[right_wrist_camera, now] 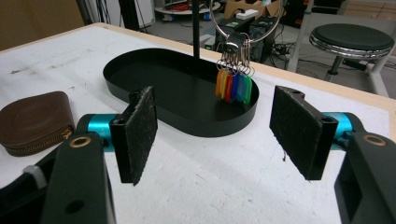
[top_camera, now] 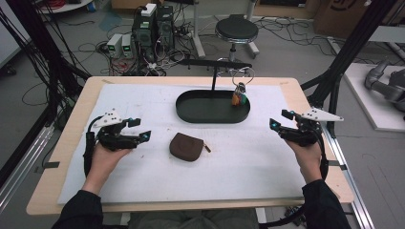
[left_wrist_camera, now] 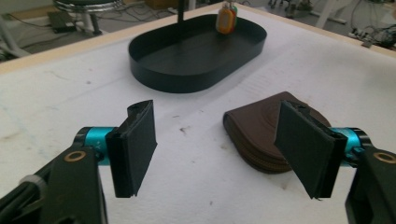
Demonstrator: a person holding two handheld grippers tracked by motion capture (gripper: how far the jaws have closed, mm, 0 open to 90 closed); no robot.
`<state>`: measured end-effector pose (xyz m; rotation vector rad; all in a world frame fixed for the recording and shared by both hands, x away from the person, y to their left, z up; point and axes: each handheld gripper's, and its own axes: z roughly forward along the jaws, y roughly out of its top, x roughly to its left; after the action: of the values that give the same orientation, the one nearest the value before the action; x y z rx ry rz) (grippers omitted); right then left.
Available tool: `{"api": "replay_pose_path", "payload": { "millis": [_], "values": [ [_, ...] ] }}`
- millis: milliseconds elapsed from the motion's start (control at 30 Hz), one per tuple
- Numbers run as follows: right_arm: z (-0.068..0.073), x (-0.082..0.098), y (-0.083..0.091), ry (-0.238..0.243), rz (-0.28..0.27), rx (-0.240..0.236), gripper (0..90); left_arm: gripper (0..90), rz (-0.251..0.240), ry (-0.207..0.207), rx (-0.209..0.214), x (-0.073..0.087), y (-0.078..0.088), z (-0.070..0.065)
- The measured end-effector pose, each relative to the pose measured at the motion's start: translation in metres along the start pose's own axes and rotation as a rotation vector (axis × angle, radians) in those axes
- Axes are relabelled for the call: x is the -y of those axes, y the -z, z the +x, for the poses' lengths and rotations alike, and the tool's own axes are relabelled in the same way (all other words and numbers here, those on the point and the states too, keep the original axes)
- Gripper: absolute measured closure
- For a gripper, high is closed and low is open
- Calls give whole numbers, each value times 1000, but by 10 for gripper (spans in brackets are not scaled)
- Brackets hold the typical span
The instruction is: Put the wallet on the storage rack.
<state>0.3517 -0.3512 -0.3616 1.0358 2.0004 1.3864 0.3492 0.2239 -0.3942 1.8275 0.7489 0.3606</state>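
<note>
A brown zip pouch (top_camera: 187, 146) lies on the white mat near the table's middle. Behind it stands a black oval tray (top_camera: 205, 109). A bunch of coloured key tags (top_camera: 239, 97) hangs on a wire ring from a black stand, over the tray's right end. My left gripper (top_camera: 141, 129) hovers left of the pouch, open, with nothing between its pads. In the left gripper view the pouch (left_wrist_camera: 252, 128) lies just beyond the right pad. My right gripper (top_camera: 281, 119) is open at the right of the mat, and in its own view it faces the tray (right_wrist_camera: 205, 123) and tags (right_wrist_camera: 233, 86).
The white mat (top_camera: 229, 167) covers most of the wooden table. The stand's thin post (top_camera: 214, 78) rises at the tray's far rim. Beyond the table are a round stool (top_camera: 236, 31), computer boxes (top_camera: 153, 28) and cables on the floor. Black frame posts flank the table.
</note>
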Motion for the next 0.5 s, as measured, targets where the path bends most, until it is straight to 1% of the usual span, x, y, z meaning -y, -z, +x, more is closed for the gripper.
{"api": "replay_pose_path", "payload": {
  "millis": [133,233,333,433,500],
  "values": [
    [-1,1,-1,-6,9,1,326,309,30,11,16,1,-12,-8],
    [-1,1,-1,-4,11,2,327,344,61,34,41,1,-27,-15],
    [0,1,-2,1,14,2,328,385,101,76,44,0,-43,-21],
    [0,1,-2,1,19,1,330,421,155,118,26,1,-60,-23],
    [0,1,-3,-4,21,1,331,425,180,148,19,2,-68,-23]
  ]
}}
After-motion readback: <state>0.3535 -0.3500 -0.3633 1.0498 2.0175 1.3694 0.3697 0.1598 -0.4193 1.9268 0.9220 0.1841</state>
